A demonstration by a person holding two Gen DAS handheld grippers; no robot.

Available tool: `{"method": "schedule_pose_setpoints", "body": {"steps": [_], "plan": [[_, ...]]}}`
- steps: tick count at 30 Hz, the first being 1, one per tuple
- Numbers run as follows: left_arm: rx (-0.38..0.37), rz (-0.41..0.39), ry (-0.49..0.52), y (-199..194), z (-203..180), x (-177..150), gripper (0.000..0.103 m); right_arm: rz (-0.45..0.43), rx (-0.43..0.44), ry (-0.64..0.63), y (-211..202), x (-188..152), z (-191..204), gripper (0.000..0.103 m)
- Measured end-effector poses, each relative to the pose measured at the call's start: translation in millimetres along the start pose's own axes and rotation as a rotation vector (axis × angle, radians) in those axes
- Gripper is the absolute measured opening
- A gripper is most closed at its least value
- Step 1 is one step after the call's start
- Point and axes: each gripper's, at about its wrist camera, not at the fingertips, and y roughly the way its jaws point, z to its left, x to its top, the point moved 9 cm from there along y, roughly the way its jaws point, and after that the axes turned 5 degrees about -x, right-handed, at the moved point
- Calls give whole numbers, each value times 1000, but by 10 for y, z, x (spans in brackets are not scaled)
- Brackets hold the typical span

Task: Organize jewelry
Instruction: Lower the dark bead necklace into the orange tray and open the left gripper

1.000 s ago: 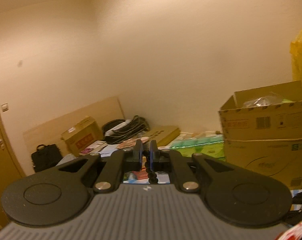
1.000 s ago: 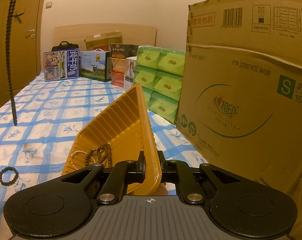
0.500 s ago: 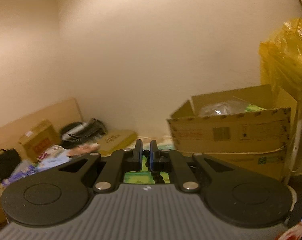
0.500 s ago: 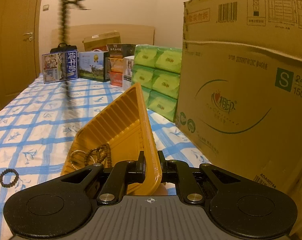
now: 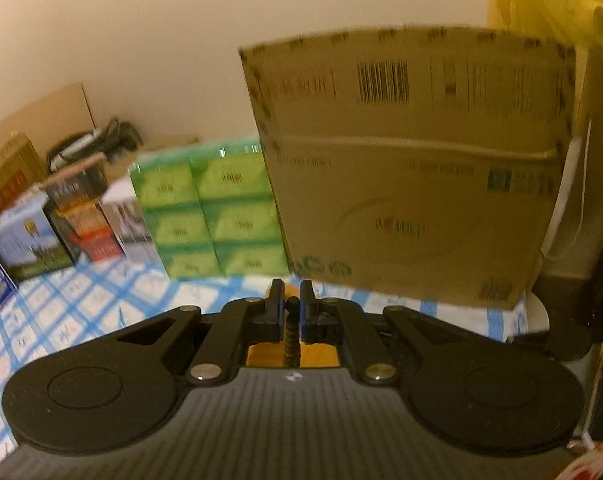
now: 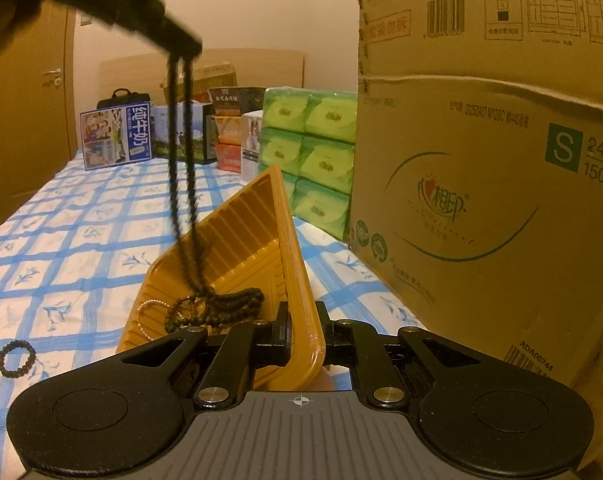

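- Left gripper: clenched on a dark bead strand. In the right wrist view it sits high at upper left, blurred.
- Strand hangs as a doubled line from the left fingers into the tray; its lower end lies coiled on the tray floor, touching more dark beads there.
- Right gripper: clamped on the tray's near corner rim. Tray is yellow, ribbed, tilted up on its right side.
- Pale bead string also lies in the tray, left of the dark coil.
- Small dark bracelet lies on the blue-checked cloth, left of the tray and apart from it.
- Big carton stands right of the tray; green tissue packs are behind it.
- Left wrist view is motion-blurred; only a sliver of yellow tray shows under the fingers.
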Motion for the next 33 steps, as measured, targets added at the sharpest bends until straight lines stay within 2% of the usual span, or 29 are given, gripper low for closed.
{"method": "schedule_pose_setpoints", "body": {"steps": [7,14,23,33], "plan": [[-40,52,1,142,-5,-200,6,5,-2,4,20,-19,-33,10],[-209,88,136,205,-272,-287,6,14,0,9,38,-36,-99,9],[-322,160,246,300,-428,-532,6,15,1,10,45,-45,-121,9],[-349,199,250,411,-480,-700,6,17,0,10,49,-55,-120,8]]}}
